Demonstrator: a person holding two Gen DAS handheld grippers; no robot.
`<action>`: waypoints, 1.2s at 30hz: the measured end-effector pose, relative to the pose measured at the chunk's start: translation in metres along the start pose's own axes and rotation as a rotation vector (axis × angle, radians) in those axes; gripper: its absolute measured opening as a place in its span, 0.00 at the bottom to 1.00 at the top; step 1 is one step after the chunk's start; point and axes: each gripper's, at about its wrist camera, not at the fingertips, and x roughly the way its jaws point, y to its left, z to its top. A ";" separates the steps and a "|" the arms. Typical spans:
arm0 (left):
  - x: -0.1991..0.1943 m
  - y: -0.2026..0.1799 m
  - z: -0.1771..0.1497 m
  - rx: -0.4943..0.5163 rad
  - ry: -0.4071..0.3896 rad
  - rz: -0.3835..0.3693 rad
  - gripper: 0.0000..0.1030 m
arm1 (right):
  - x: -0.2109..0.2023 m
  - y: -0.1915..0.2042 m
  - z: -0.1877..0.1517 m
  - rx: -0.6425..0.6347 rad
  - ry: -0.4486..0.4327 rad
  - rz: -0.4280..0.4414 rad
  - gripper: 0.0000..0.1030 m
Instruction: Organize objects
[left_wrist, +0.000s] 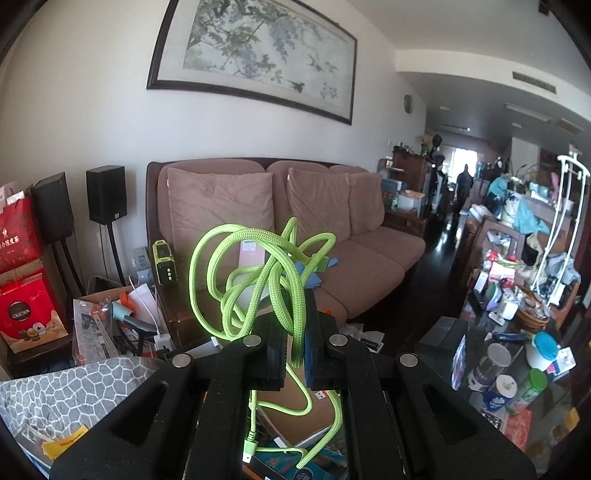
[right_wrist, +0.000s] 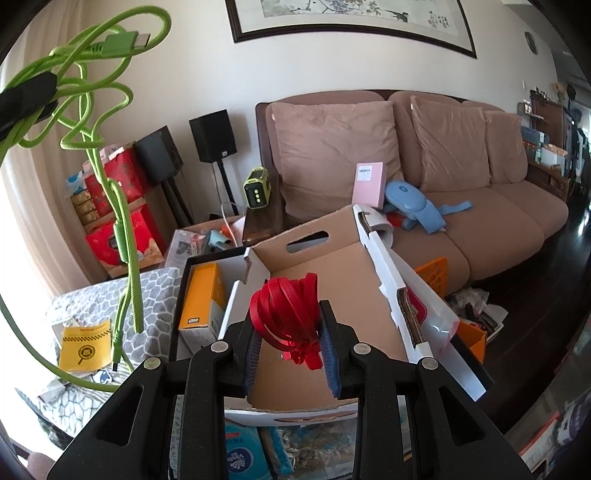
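My left gripper (left_wrist: 294, 332) is shut on a tangled green braided cable (left_wrist: 255, 266), held up in the air in front of the sofa. Loose loops and a plug end hang below the jaws. In the right wrist view the same green cable (right_wrist: 92, 107) dangles at the upper left from the left gripper's black tip. A coiled red flat cable (right_wrist: 286, 314) sits between the pads of my right gripper (right_wrist: 290, 332), which is shut on it. It hovers above an open cardboard box (right_wrist: 332, 273) whose brown inside is bare.
A black-rimmed box with an orange carton (right_wrist: 203, 299) stands left of the cardboard box. A grey patterned cloth (right_wrist: 159, 291) with a yellow packet lies further left. Behind is a brown sofa (right_wrist: 461, 206) with a pink box and a blue device. A cluttered table (left_wrist: 517, 332) fills the right.
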 end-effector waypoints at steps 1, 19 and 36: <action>0.000 0.000 0.000 0.000 0.000 -0.004 0.06 | 0.000 0.000 0.000 -0.001 0.001 0.000 0.28; 0.013 -0.001 0.003 -0.022 0.013 -0.032 0.06 | 0.005 -0.001 -0.004 -0.006 0.018 -0.008 0.28; 0.029 -0.007 -0.002 -0.035 0.024 -0.038 0.06 | 0.010 0.000 -0.006 0.002 0.043 -0.014 0.28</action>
